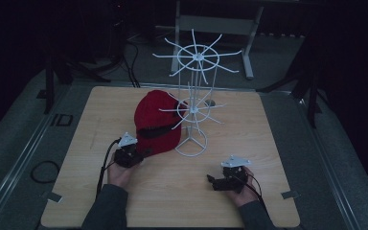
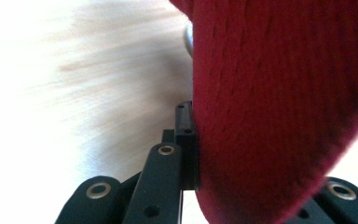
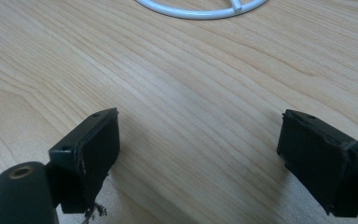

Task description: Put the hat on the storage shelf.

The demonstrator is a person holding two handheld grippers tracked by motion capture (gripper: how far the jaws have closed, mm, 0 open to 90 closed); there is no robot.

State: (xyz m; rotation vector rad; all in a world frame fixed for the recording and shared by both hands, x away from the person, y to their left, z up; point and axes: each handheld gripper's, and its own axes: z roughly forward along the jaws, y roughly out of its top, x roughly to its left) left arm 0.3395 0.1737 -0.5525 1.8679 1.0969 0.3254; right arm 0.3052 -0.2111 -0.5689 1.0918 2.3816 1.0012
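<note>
Cap: red cap lies on the counter at frame centre, touching the left side of the rack.
Rack: white wire rack stands upright right of the cap, ring base on the wood.
Left hand-held gripper: left hand-held gripper at lower left, jaws pinching the cap's near edge.
Right hand-held gripper: right hand-held gripper at lower right, jaws spread wide over bare wood, well apart from the rack base.
</note>
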